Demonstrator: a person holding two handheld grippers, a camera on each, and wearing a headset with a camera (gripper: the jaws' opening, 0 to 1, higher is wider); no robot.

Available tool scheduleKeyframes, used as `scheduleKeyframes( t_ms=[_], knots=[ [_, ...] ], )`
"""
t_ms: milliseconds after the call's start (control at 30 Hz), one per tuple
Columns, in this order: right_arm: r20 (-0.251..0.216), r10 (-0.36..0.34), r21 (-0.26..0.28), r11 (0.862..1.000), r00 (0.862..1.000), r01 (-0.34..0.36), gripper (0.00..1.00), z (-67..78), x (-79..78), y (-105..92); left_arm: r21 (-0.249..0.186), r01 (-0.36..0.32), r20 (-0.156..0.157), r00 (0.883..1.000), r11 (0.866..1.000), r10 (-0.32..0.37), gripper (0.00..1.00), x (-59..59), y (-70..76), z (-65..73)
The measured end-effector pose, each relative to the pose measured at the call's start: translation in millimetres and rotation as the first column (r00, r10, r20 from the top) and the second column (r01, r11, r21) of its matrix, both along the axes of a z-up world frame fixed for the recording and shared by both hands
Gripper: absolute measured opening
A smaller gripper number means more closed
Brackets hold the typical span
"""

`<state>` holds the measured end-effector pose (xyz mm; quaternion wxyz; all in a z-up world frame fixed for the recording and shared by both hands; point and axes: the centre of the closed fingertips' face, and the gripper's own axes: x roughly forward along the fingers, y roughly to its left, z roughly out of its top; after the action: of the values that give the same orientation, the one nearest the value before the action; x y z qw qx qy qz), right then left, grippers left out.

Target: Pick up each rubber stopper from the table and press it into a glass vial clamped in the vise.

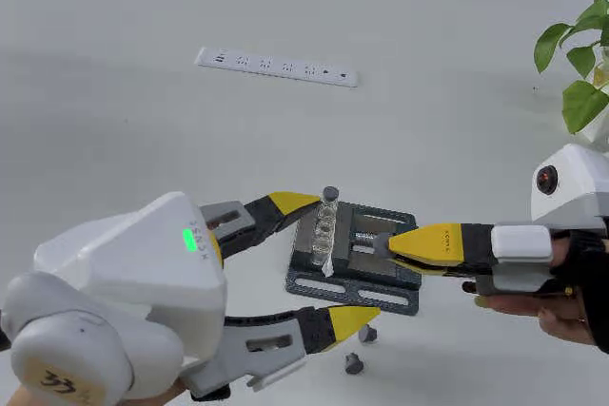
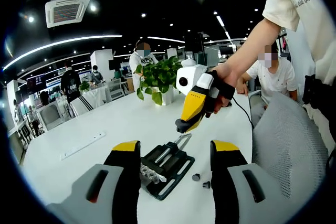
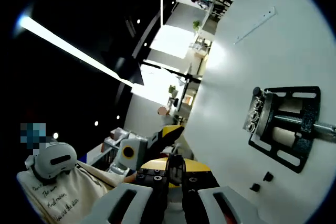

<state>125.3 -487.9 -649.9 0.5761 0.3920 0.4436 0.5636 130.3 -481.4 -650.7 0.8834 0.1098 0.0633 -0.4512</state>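
**Tabletop** [image 1: 143, 140]: white and wide, seen from the head view.

**Vise** [image 1: 381, 282]: dark grey on a slotted base plate, low in the middle of the head view. Also in the left gripper view [image 2: 173, 161] and the right gripper view [image 3: 294, 129]. Its screw points to 3 o'clock.

**Glass vials** [image 1: 325, 233]: a short row held upright between the vise's clamping faces on its 9 o'clock side [image 2: 149, 173] [image 3: 254, 115].

**Seated stopper** [image 1: 330, 194]: grey, on top of the vial at the 12 o'clock end of the row [image 3: 256, 92].

**Loose stoppers** [image 1: 367, 334]: two grey pieces on the tabletop at 6 o'clock of the vise, near each other but apart. The second lies closer to the viewer [image 1: 353, 363]. Both show in the left gripper view [image 2: 196, 177] and the right gripper view [image 3: 268, 176].

**Left gripper** [image 1: 344, 255]: enters from 8 o'clock with yellow-tipped jaws spread wide, gripping nothing. One tip is beside the vials and the other is near the loose stoppers. Its own view looks between the jaws [image 2: 176, 148] at the vise.

**Right gripper** [image 1: 392, 245]: enters from 3 o'clock, held in a gloved hand [image 1: 571, 282]. Its jaws are drawn together [image 3: 176, 165] and the tip is just above the end of the vise screw [image 2: 182, 126]. Contact cannot be told.

**Power strip** [image 1: 276, 66]: white, flat on the tabletop at 11 o'clock, well apart from the vise.

**Plant** [image 1: 576, 54]: green leaves at 2 o'clock, at the edge of the frame.
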Motion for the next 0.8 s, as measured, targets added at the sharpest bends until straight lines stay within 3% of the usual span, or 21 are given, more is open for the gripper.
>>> scheduleKeyframes(
  t_ms=[167,267,400,800],
  knots=[
    [-0.082,0.000,0.042,0.999,0.997,0.004,0.04,3.8,-5.6,0.4,-0.033,0.070,-0.009,0.998,0.997,-0.070,0.29,-8.3,-10.0,4.3],
    [-0.099,0.015,0.044,0.999,0.995,-0.011,0.04,3.7,-11.0,0.5,-0.036,0.090,-0.003,0.996,0.995,-0.090,0.19,-10.8,-12.5,5.5],
    [-0.116,0.036,0.043,0.999,0.993,-0.031,0.04,3.6,-16.7,0.4,-0.034,0.098,0.004,0.995,0.995,-0.098,0.17,-11.8,-14.6,6.6],
    [-0.138,0.072,0.033,0.997,0.988,-0.069,0.04,0.0,-25.6,-0.4,0.027,0.169,0.037,0.985,0.985,-0.170,0.05,-21.0,-21.0,2.8]
  ],
)
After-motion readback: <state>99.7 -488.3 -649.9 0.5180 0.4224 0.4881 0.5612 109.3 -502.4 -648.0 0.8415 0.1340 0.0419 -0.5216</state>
